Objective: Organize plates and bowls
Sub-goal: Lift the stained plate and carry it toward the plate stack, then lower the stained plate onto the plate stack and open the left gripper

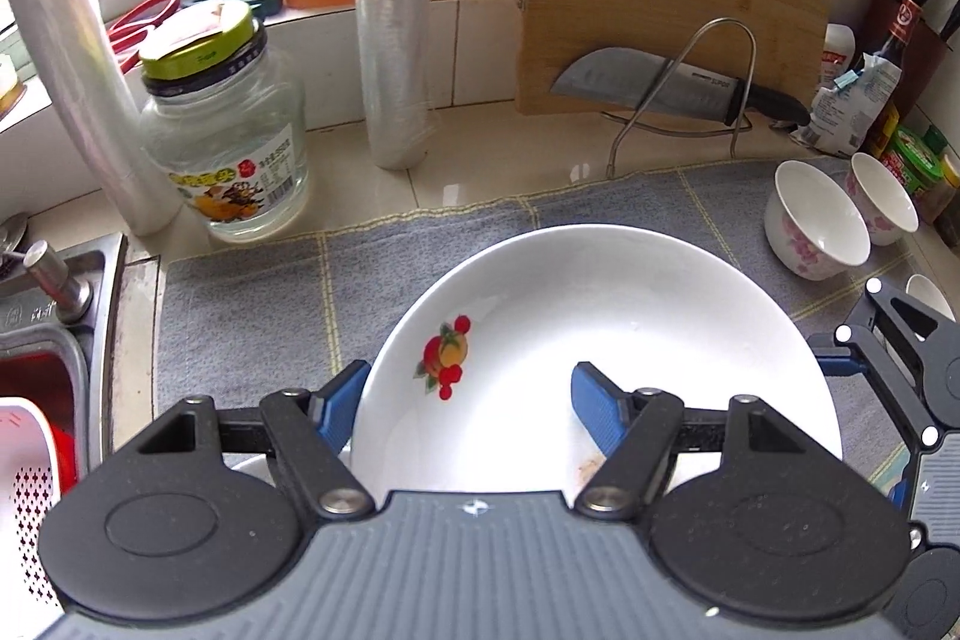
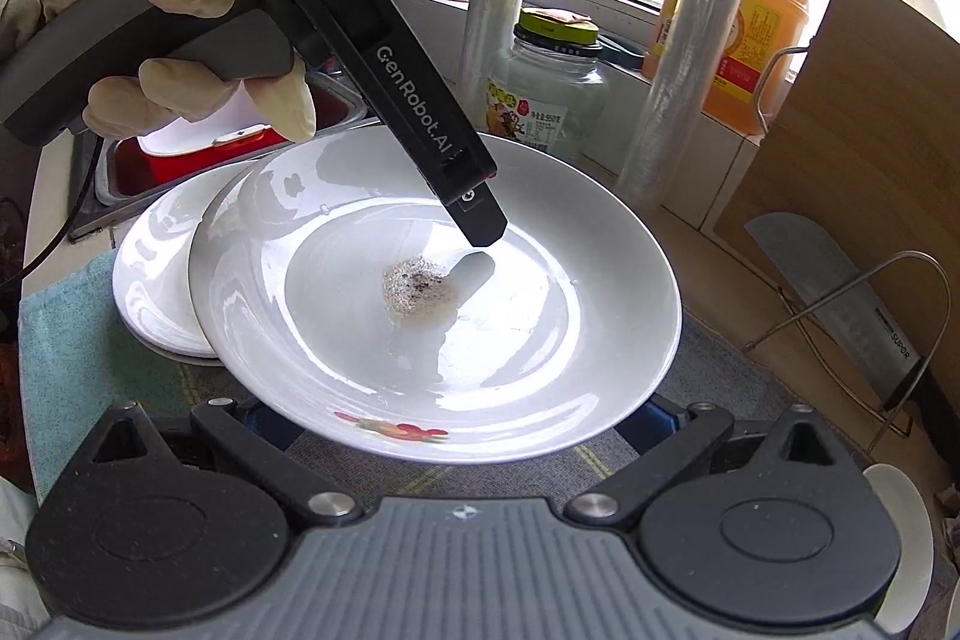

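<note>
We count two white plates: the upper plate (image 2: 432, 292), with a fruit print and a dirty smear, lies tilted on the second plate (image 2: 159, 274) over the grey mat (image 1: 252, 304), and our left gripper (image 1: 468, 400) clamps its rim. Our right gripper (image 2: 456, 436) straddles its near rim, grip unclear. Beyond stand two flowered bowls (image 1: 816, 220), two film rolls (image 1: 393, 10) and one jar (image 1: 228, 136).
</note>
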Demonstrator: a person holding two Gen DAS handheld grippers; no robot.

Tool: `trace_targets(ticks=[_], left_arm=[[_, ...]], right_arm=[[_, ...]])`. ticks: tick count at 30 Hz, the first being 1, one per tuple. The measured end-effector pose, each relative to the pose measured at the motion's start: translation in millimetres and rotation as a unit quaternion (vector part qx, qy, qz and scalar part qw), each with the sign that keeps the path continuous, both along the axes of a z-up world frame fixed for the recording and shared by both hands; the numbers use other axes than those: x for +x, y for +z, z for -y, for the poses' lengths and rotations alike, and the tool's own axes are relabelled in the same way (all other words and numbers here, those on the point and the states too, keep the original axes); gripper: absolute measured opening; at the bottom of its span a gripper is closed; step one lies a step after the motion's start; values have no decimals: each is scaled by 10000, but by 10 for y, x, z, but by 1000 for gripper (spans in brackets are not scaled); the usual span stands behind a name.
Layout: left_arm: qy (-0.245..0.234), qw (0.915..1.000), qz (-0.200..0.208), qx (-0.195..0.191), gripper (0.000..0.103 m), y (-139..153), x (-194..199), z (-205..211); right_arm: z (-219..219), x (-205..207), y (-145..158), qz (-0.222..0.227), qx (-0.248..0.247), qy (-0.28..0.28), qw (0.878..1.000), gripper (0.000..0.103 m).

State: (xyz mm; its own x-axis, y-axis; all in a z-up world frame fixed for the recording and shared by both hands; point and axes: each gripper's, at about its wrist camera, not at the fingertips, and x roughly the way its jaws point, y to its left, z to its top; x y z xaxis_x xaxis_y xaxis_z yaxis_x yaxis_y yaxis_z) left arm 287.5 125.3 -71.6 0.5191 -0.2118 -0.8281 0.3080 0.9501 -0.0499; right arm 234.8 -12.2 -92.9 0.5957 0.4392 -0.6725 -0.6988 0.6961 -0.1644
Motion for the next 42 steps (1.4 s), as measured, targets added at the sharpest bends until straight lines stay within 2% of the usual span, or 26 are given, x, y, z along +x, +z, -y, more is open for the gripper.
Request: trace_targets(ticks=[21,30,42], left_arm=[[1008,9948,-108,-58,71,-118,-563,-983],[1113,9935,-224,-74,71,-234,-639,-1135],[1055,9937,-386,20,71,-354,-587,-1175]], right_arm=[[-831,-182,-99,-172,-213,1045,9942,103],[-1009,-153,-220,-365,-279,1151,9923,103],[-1042,-160,-233,-646,-207,1150,9910,103]])
